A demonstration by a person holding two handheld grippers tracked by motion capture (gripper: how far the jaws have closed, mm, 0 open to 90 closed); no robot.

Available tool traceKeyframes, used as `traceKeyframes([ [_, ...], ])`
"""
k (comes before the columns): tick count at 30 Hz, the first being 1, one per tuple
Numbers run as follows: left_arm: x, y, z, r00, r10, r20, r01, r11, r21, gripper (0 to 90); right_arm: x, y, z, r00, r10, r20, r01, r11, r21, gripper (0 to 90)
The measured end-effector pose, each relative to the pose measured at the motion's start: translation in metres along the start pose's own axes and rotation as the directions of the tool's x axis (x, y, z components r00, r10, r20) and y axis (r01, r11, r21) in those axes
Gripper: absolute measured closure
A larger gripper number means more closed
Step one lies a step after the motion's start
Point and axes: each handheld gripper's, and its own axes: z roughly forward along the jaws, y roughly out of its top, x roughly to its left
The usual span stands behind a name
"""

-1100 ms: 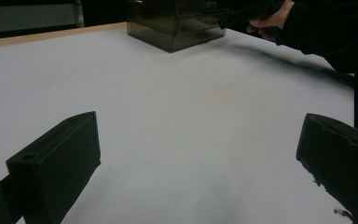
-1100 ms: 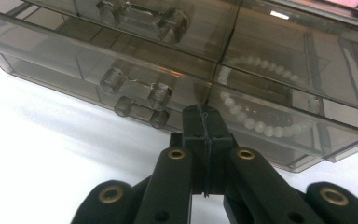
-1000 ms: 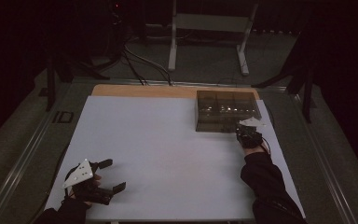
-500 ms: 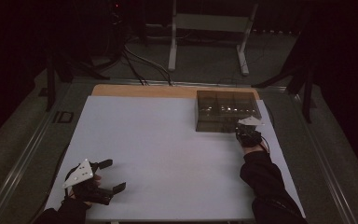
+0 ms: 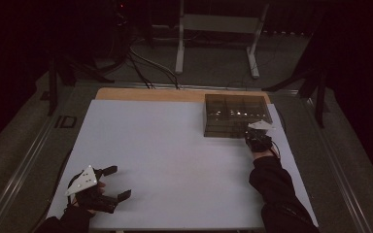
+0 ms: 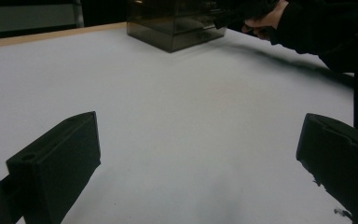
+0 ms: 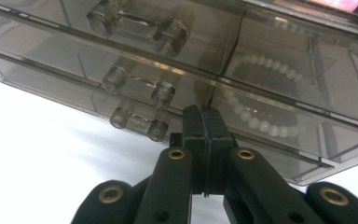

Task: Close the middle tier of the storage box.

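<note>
A white tabletop (image 5: pixel 175 145) is seen from above, with a smoky transparent drawer box (image 5: pixel 235 115) set at its far right part. The left gripper (image 5: pixel 110 187) is held low over the near left corner of the tabletop, and its jaws are spread wide, with bare white surface between them in the left gripper view. In that view the drawer box (image 6: pixel 177 23) is seen far off, with the other hand (image 6: pixel 265 21) beside it. The right gripper (image 5: pixel 255 140) is held at the near right corner of the drawer box, touching or just short of its front. In the right gripper view the jaws of the right gripper (image 7: pixel 204 122) are pressed together, nothing being seen between them, and their tip is placed against the front of the drawer box (image 7: pixel 270 60). Clear handles (image 7: pixel 135 126) are seen on the stacked drawers, and a string of pale beads (image 7: pixel 261 116) is seen lying inside one drawer.
</note>
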Motion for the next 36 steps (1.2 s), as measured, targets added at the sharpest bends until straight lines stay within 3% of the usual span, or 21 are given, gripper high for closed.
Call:
traceKeyframes([
  [15, 0.000, 0.000, 0.000, 1.0000, -0.001, -0.002, 0.001, 1.0000, -0.002, 1.1, 0.000, 0.002, -0.001, 0.9999, -0.011, 0.007, 0.011, 1.000, 0.006, 90.0],
  [21, 0.000, 0.000, 0.000, 1.0000, 0.000, -0.003, 0.000, 1.0000, -0.003, 1.1, -0.003, 0.001, -0.008, 0.9999, -0.006, -0.008, 0.006, 1.000, 0.016, 90.0],
  [27, 0.000, 0.000, 0.000, 1.0000, 0.000, -0.003, 0.000, 1.0000, 0.000, 1.1, 0.001, 0.001, -0.012, 0.9987, -0.002, -0.052, 0.004, 0.999, 0.033, 90.0],
  [36, 0.000, 0.001, 0.000, 1.0000, 0.000, 0.000, 0.000, 1.0000, -0.008, 1.1, 0.009, 0.003, -0.017, 0.9963, 0.023, -0.083, -0.020, 0.999, 0.029, 78.6],
])
